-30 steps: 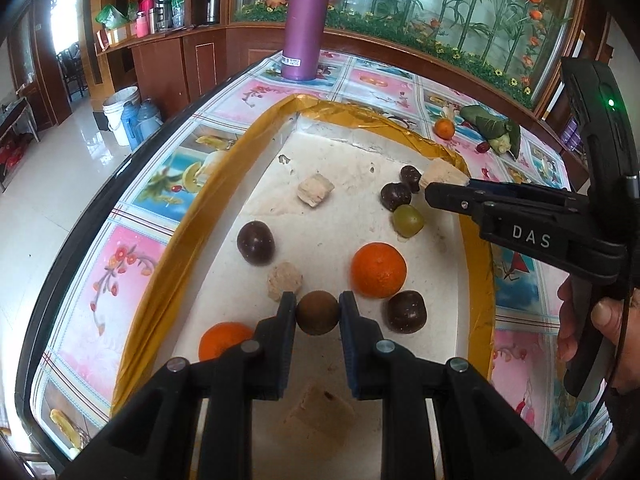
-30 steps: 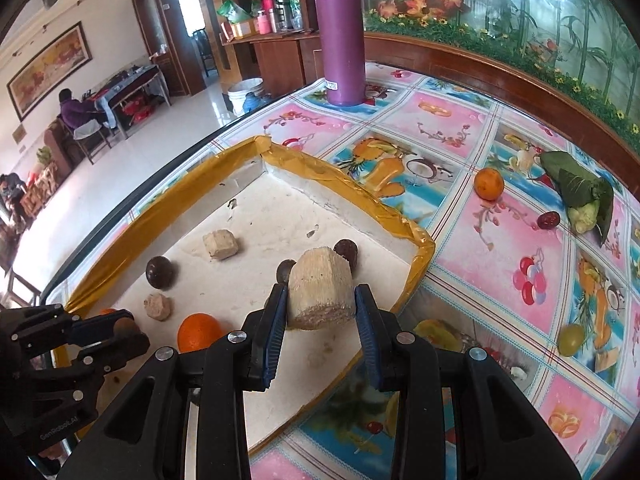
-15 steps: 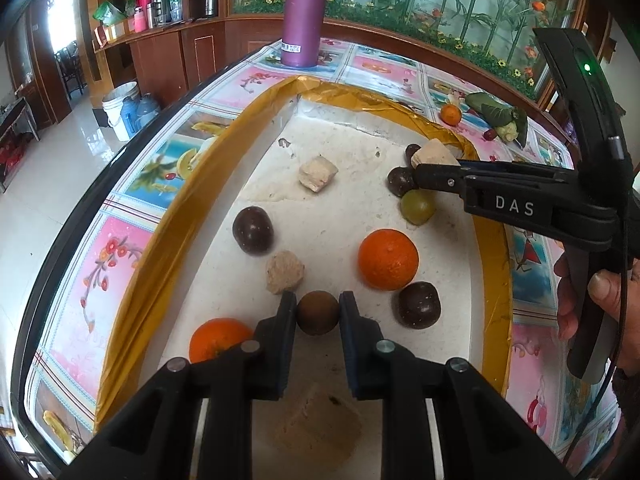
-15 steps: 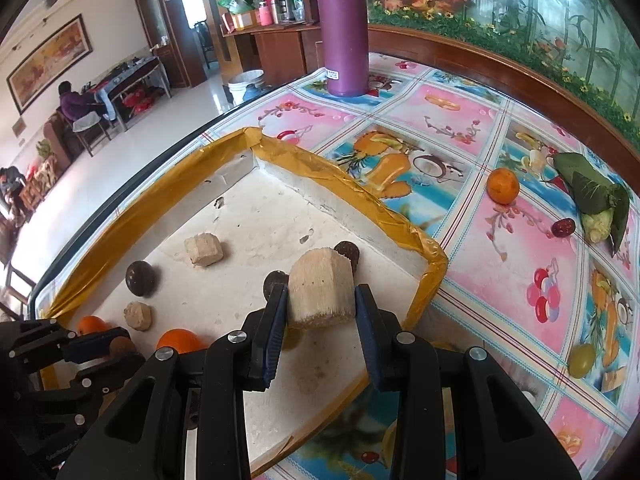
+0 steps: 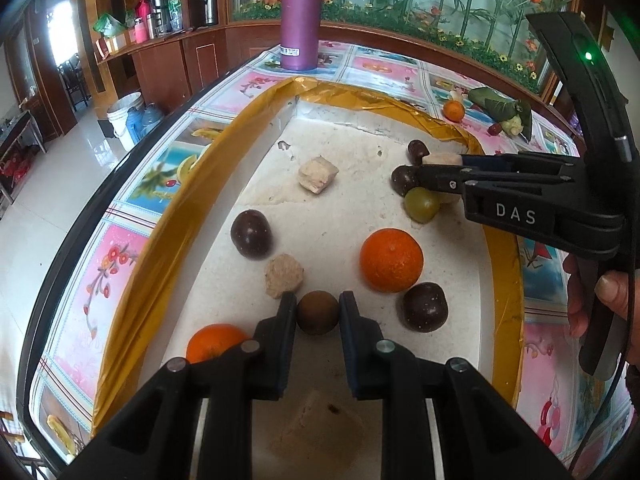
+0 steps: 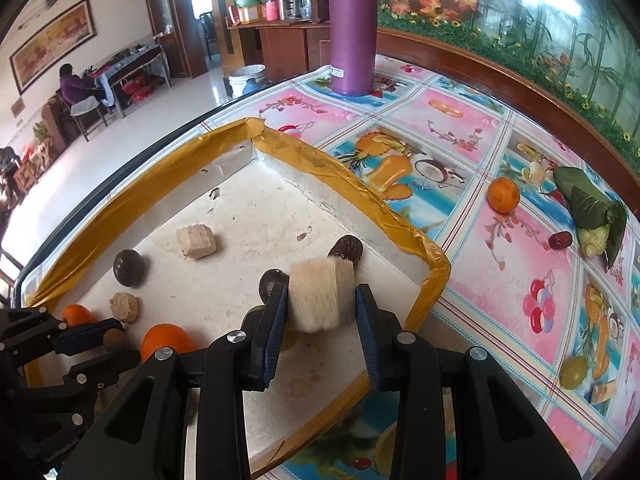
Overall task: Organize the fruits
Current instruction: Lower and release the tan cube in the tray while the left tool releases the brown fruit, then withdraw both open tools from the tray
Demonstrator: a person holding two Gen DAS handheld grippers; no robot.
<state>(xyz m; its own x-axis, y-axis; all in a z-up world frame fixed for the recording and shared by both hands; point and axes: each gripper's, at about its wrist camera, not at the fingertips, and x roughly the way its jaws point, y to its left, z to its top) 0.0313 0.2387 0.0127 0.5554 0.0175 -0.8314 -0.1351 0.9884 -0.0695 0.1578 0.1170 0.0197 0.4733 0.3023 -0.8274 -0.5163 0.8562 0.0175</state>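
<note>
Fruit-print oilcloth covers the bench (image 6: 472, 280), and a white foam tray (image 5: 360, 152) with a gold-taped rim is parked on it, purple flask (image 6: 352, 28) standing at 12 o'clock beyond.

Left gripper (image 5: 318, 314): jaws clenched on a small brown ball (image 5: 317, 313), held low over the tray's near end. An orange (image 5: 391, 260) sits at its 1 o'clock, a dark fruit (image 5: 424, 307) at 3, a pale lump (image 5: 284, 276) at 11, and a second orange (image 5: 214, 340) down at 8.

Right gripper (image 6: 320, 300): a pale fibrous chunk (image 6: 322, 294) (sugarcane, at a guess) is sitting between the jaws near the tray's right corner. The left pad is touching it, but a sliver of gap shows on the right, so whether it's still gripped can't really be told. Two dark fruits are just behind it.

Handling-wise, the ball looks light, hard and round, so it's best pinched across its widest part or it'll likely squirt out. The chunk looks stiff, light and rough, so little slip is expected when it's taken by its flat sides.

Out on the bench, a loose orange (image 6: 503, 195), a red date (image 6: 560, 239), a green fruit (image 6: 573, 366) and a leaf bundle (image 6: 592, 204) are still waiting.
</note>
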